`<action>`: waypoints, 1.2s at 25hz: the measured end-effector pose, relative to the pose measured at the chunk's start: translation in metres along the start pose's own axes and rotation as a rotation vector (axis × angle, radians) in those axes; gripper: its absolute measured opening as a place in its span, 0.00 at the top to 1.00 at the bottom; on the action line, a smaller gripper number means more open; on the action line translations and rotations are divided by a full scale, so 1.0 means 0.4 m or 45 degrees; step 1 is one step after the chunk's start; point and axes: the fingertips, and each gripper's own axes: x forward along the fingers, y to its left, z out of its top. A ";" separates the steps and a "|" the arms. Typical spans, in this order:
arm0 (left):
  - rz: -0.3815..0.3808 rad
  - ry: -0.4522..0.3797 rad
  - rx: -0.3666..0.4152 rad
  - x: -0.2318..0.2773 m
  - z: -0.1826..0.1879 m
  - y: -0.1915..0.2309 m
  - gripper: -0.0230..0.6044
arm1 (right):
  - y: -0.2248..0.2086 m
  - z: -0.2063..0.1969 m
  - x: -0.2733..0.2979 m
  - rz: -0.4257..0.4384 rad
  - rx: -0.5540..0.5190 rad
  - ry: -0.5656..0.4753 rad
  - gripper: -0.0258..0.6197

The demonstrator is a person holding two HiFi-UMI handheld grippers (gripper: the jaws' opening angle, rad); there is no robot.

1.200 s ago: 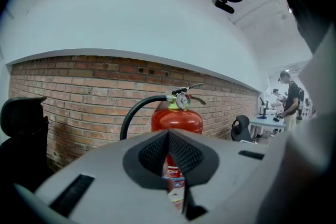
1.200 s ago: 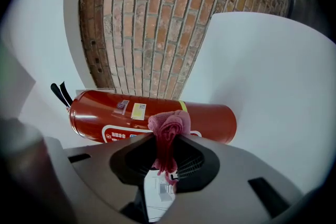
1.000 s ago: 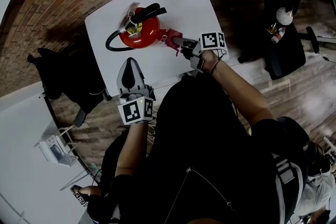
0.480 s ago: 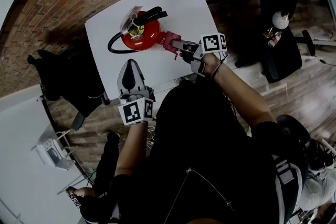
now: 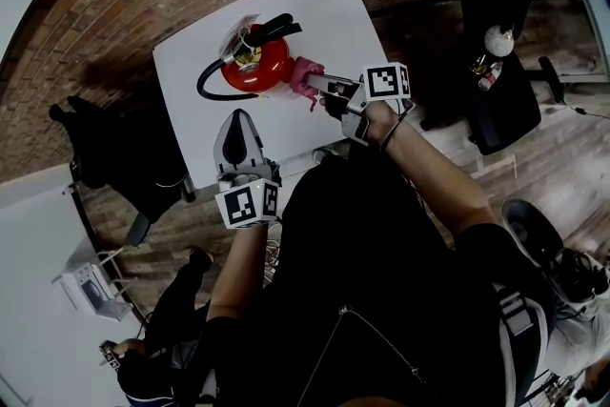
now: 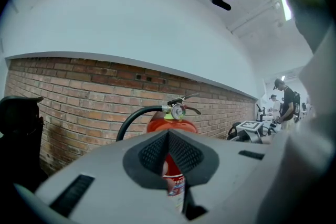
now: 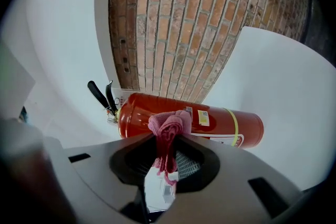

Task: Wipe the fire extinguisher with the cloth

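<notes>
The fire extinguisher point(image 5: 255, 62) is standing upright on a white table point(image 5: 329, 14), toward the far edge, its black hose point(image 5: 204, 83) curling out to the person's left. The table is sitting close to a red brick wall point(image 6: 79, 92) with a plain white wall running above it. Wooden floor point(image 5: 534, 162) is showing to the right of the table, and a black chair point(image 5: 510, 100) is standing there, well apart from it. In the left gripper view, a person point(image 6: 287, 102) is standing in the far background at the right.

The right gripper point(image 5: 319, 83) is reaching in from the right side of the extinguisher, its jaws clamping a bunched pink cloth point(image 7: 168, 128) – the bunch is sticking out past the tips and lying against the red cylinder, with a loose tail hanging back between the jaws.

The left gripper point(image 5: 238, 116) is hovering over the near part of the table, pointing at the extinguisher but apart from it. Its jaws are pressing together at the tips with nothing between them – the red body and gauge are showing just above and behind them.
</notes>
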 end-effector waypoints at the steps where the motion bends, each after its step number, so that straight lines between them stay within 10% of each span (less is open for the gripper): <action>1: -0.004 -0.007 0.009 -0.003 0.002 -0.005 0.95 | 0.013 0.002 -0.001 0.007 0.001 -0.010 0.80; 30: 0.373 -0.078 0.004 -0.142 0.066 -0.149 0.95 | 0.304 0.064 -0.084 0.399 -0.048 0.101 0.80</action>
